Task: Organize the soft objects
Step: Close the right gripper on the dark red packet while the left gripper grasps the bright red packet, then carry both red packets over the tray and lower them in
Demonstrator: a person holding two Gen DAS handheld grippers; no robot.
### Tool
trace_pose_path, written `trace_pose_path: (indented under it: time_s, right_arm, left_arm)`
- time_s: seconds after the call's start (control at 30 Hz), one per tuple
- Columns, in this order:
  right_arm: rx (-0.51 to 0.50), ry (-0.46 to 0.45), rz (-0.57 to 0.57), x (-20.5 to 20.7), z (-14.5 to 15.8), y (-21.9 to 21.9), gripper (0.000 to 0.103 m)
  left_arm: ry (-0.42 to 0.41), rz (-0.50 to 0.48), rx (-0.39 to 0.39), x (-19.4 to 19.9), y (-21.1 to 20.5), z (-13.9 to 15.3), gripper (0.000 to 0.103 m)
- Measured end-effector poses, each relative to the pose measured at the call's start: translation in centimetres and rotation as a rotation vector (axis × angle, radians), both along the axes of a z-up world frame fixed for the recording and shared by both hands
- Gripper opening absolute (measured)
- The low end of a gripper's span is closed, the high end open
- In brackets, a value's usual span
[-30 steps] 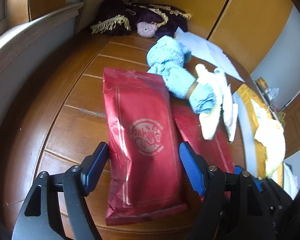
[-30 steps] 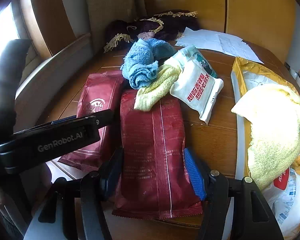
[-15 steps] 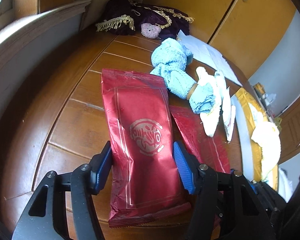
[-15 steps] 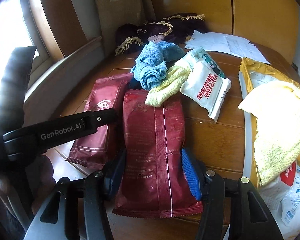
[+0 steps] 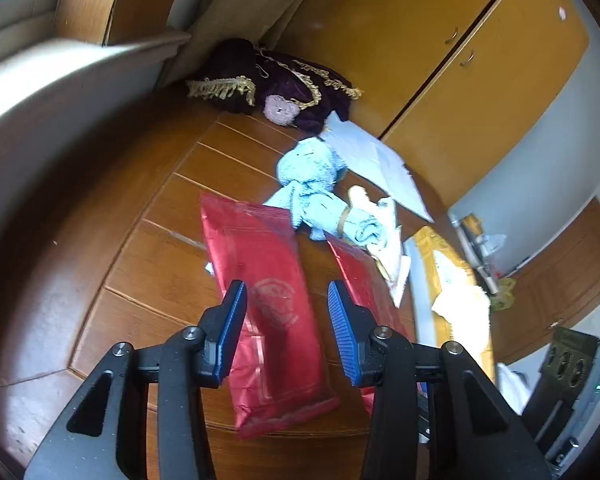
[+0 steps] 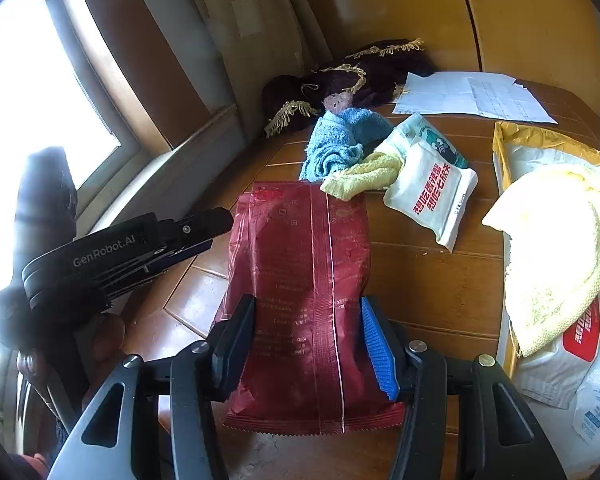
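Left wrist view
Left hand-held gripper (image 5: 286, 322): jaws standing apart, straddling a red pouch (image 5: 266, 292) with gaps on both sides, gripping nothing.
Red pouch: lying flat on the wooden bench (image 5: 140, 248), near end at the bench edge.
Blue towel (image 5: 312, 188): sitting bunched at the pouch's far right corner.
Purple fringed cloth (image 5: 276, 84): lying at the far end of the bench.

Right wrist view
Right hand-held gripper (image 6: 308, 340): jaws pressing both long sides of a dark red pouch (image 6: 304, 280), which is lying seam-up.
Yellow cloth (image 6: 364, 176): overlapping that pouch's far right corner.
White packet (image 6: 432, 188): lying right of the yellow cloth.
Pale yellow towel (image 6: 556, 248): resting on bags at the right.
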State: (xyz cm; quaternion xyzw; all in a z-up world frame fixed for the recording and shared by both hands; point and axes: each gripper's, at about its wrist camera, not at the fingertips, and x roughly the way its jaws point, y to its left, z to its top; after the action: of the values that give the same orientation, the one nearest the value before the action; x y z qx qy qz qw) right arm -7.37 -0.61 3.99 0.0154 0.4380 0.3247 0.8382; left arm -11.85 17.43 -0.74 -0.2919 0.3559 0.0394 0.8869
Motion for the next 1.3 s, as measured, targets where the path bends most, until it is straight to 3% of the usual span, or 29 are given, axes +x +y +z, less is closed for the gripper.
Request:
trace_pose_path:
  time_s: [0.1,0.2,0.3,0.5,0.7,0.97,1.0,1.13,1.3]
  right_arm:
    - [-0.011,0.010,-0.033,0.4,-0.3,-0.5,0.054]
    - [0.002,-0.001,-0.069,0.6,0.0,-1.2,0.054]
    - [0.019,-0.033,-0.093,0.5,0.7,-1.7,0.054]
    - [0.102,-0.055,-0.098,0.5,1.8,-2.8,0.054]
    - [0.114,-0.060,-0.103,0.4,2.0,-3.3,0.054]
    - [0.127,-0.057,-0.100,0.7,2.0,-3.8,0.054]
    - [0.130,-0.057,-0.101,0.7,2.0,-3.8,0.054]
    - [0.146,-0.053,-0.108,0.7,2.0,-4.1,0.054]
    - [0.161,-0.052,-0.109,0.7,2.2,-4.4,0.054]
  left_arm:
    - [0.062,-0.031,-0.018,1.1,-0.2,-1.1,0.042]
    - [0.107,-0.015,0.021,1.5,-0.5,-1.8,0.063]
    - [0.120,-0.017,0.079,1.8,-1.2,-2.0,0.070]
    - [0.172,-0.052,0.153,3.3,-2.5,-3.1,0.071]
    - [0.234,-0.032,0.323,4.7,-4.0,-3.6,0.074]
    - [0.235,-0.022,0.293,3.6,-2.5,-3.3,0.061]
    - [0.232,-0.026,0.269,3.3,-2.0,-3.2,0.059]
    - [0.173,-0.052,0.048,2.0,0.6,-2.5,0.058]
    - [0.033,-0.106,0.018,0.1,0.0,0.0,0.058]
